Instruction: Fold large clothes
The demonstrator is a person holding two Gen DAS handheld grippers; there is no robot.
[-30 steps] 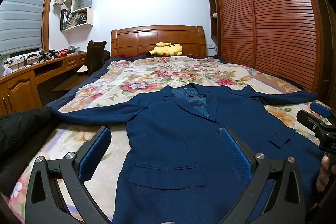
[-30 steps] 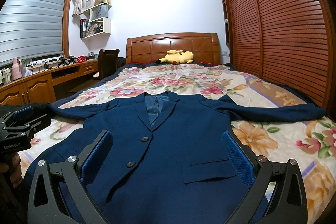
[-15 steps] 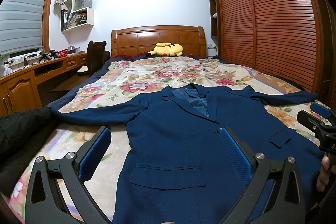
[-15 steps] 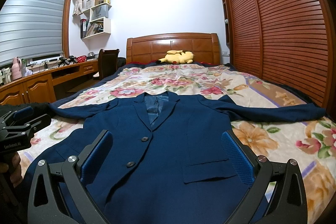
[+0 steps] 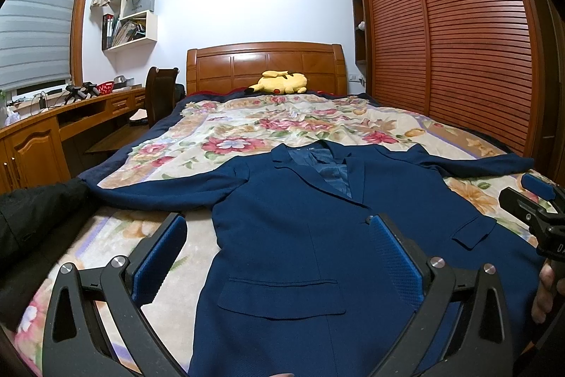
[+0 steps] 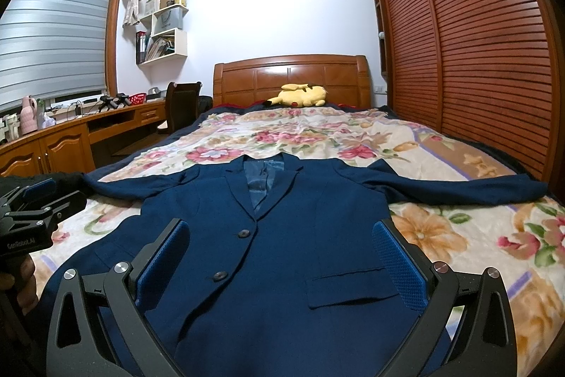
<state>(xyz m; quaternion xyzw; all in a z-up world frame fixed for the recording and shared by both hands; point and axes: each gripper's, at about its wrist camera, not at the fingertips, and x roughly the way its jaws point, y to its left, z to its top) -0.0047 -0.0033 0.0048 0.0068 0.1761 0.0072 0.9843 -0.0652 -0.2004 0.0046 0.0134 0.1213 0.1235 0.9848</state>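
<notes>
Navy blazer (image 5: 300, 235), floral blanket (image 5: 247, 129)

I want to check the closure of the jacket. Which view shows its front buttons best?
The right wrist view: both dark buttons sit unobstructed on the blue jacket. In the left wrist view, the left gripper finger hides that area almost entirely.

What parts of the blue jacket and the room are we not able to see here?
- Blue jacket: its bottom hem, in both views, runs off the lower edge behind each gripper.
- Left sleeve cuff: left wrist view, it meets a black garment; the end is unclear.
- Shelf books: titles too small to read.
- Left gripper and right gripper: whether they touch the fabric is unclear.
</notes>
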